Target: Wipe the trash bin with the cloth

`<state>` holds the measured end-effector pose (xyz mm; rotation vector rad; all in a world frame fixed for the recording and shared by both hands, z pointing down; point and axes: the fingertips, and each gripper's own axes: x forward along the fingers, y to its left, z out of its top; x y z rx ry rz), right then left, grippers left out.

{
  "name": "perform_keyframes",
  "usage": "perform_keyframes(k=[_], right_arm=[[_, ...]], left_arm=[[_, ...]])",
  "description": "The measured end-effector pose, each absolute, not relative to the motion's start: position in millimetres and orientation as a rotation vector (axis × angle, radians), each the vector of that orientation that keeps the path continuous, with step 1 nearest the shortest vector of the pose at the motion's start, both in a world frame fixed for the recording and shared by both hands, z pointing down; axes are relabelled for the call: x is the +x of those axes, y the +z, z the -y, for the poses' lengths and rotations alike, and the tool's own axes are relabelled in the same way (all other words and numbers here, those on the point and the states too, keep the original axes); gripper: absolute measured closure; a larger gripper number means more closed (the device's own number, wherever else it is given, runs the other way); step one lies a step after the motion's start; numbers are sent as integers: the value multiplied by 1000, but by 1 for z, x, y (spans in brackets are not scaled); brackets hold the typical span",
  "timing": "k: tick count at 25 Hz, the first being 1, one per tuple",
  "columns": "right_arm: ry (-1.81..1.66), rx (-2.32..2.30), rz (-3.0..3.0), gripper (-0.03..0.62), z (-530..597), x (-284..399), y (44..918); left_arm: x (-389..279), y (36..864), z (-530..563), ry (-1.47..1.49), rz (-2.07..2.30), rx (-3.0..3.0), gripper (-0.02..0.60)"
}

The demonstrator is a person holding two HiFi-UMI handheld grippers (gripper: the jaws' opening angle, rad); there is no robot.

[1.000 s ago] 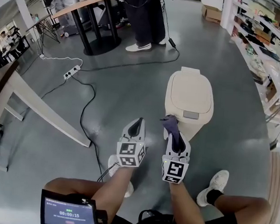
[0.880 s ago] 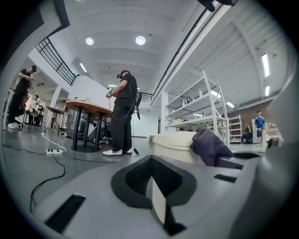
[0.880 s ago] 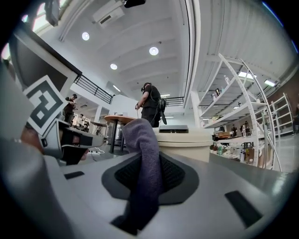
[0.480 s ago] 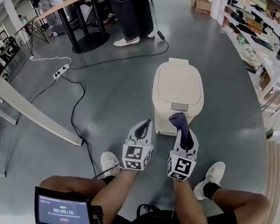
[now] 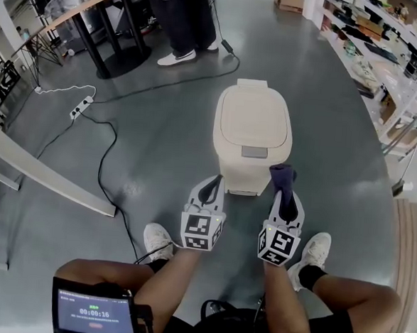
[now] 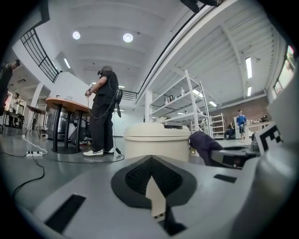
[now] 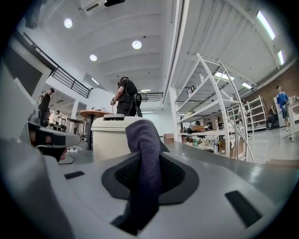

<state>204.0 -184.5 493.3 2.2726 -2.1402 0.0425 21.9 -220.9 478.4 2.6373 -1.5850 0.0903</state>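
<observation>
Right tool (image 5: 286,202) is clamped on a dark purple cloth (image 5: 282,176), which sticks up out of the jaws. Left tool (image 5: 208,189) has its jaws together with nothing between them. Beige trash bin (image 5: 252,126) sits on the floor at 12 o'clock from both tools, lid down. The cloth is by its front right corner; can't tell if they touch.

Head view only: power strip (image 5: 79,107) at 10 o'clock, handheld screen (image 5: 96,313) at 7 o'clock reading 00:00:16.

Gripper views only: shelving rack (image 7: 210,102) and a person (image 6: 103,112) standing at a round worktop (image 6: 65,103). Left gripper view also catches the cloth at 3 o'clock.
</observation>
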Motion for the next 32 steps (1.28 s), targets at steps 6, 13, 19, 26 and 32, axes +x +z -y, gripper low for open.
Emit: perform_keyframes(k=[6,13,19,26,32], right_arm=[[-79,2197,2242,507,171,154,488],[-138,2060,2375,507,177,94,499],[-96,1977,2412,507,193,56,508],[-102,1908,2438,507,198,18,508],[-124,1999,2362,508,199,51,505]], left_arm=[[10,488,218,137,1591,2625,581],[-22,502,218,119,1662,2552,581],[-50,515,214,152,1690,2513,581],[-81,527,217,175,1713,2456,581],[-55,528,224,173,1647,2485,581]])
